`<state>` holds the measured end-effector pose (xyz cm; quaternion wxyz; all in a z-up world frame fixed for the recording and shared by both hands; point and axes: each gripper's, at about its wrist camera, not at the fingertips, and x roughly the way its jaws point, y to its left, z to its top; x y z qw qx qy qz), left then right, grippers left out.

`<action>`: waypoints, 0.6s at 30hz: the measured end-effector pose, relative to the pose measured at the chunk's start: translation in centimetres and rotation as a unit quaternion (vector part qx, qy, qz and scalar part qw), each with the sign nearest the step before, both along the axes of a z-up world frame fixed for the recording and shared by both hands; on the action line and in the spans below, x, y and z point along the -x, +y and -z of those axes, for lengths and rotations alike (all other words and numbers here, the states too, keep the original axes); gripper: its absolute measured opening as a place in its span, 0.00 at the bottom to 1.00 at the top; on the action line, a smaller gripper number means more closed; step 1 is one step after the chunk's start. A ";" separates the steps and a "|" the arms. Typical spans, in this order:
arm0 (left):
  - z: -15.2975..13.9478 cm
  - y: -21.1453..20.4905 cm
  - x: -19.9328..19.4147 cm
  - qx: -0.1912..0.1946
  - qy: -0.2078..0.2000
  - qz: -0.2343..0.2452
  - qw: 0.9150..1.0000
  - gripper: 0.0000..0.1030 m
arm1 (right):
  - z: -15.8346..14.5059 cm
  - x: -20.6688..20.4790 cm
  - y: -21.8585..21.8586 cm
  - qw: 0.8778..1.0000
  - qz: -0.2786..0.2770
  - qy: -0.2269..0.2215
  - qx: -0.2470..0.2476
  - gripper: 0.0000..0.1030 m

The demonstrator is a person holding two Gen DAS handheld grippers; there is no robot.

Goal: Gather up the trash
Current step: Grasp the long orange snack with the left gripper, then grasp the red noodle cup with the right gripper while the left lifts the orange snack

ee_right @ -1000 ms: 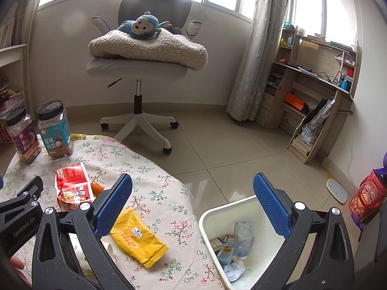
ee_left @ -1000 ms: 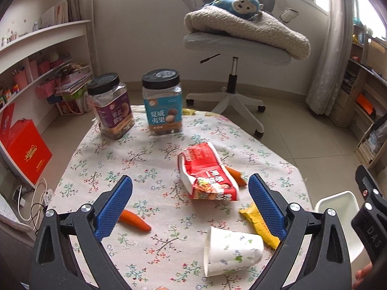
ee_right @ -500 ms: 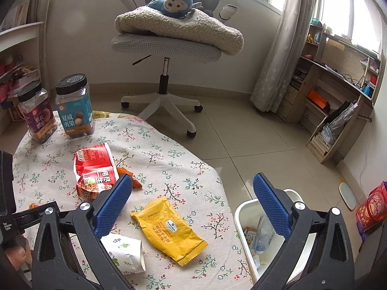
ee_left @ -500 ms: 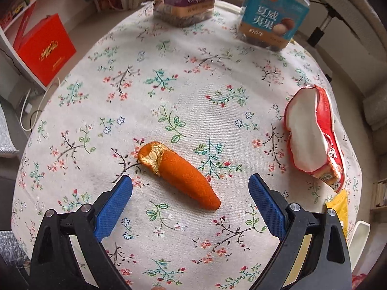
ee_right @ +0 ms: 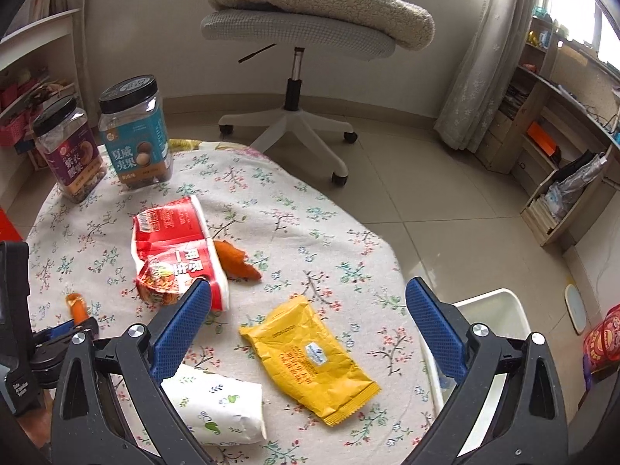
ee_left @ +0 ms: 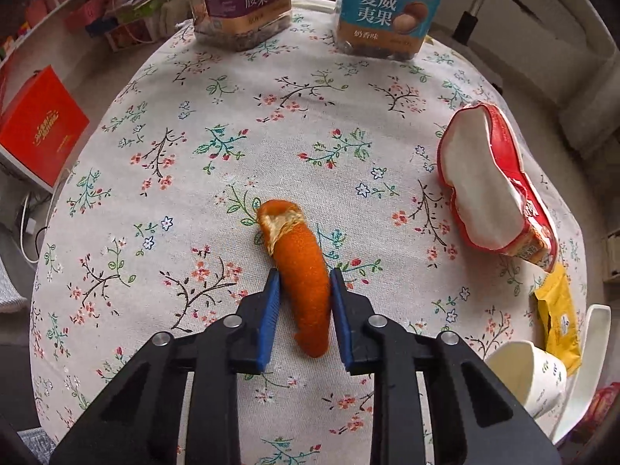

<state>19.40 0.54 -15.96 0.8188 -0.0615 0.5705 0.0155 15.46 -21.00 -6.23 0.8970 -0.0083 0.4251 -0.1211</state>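
Note:
A curled strip of orange peel [ee_left: 298, 232] lies on the flowered tablecloth [ee_left: 232, 116]. My left gripper [ee_left: 304, 274] points down at it, its jaws closing, and both blue pads touch the peel's sides. In the right wrist view that peel [ee_right: 75, 306] shows at the far left. My right gripper [ee_right: 309, 286] hangs open above a yellow snack packet [ee_right: 310, 356] with nothing between its fingers. A red noodle wrapper [ee_right: 174, 248], a second orange peel [ee_right: 236, 259] and a tipped paper cup [ee_right: 217, 407] also lie on the table.
Two black-lidded snack jars, purple [ee_right: 69, 155] and blue [ee_right: 135, 135], stand at the table's far edge. A white bin [ee_right: 496, 310] sits on the floor beside the table's right side. An office chair [ee_right: 298, 31] with a blanket stands behind.
The left gripper's jaws have come together from wide open onto the orange peel. The right gripper has moved in and down over the table, and the yellow packet looks nearer.

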 end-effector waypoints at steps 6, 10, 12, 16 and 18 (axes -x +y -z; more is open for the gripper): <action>-5.6 2.2 1.0 0.012 -0.063 0.028 0.998 0.19 | 1.9 -2.1 4.2 0.993 -0.105 0.042 0.013 0.93; -8.3 4.2 1.8 0.025 -0.091 0.037 0.995 0.19 | 2.9 -3.0 7.3 0.977 -0.188 0.076 0.060 0.93; -9.1 4.9 2.1 0.030 -0.096 0.039 0.994 0.19 | 3.8 -3.5 8.6 0.967 -0.217 0.093 0.101 0.92; -9.9 5.7 2.6 0.039 -0.101 0.043 0.993 0.19 | 6.0 -5.3 10.6 0.943 -0.254 0.136 0.164 0.83; -10.0 5.9 2.6 0.037 -0.103 0.044 0.993 0.19 | 7.0 -6.4 10.9 0.937 -0.259 0.165 0.166 0.72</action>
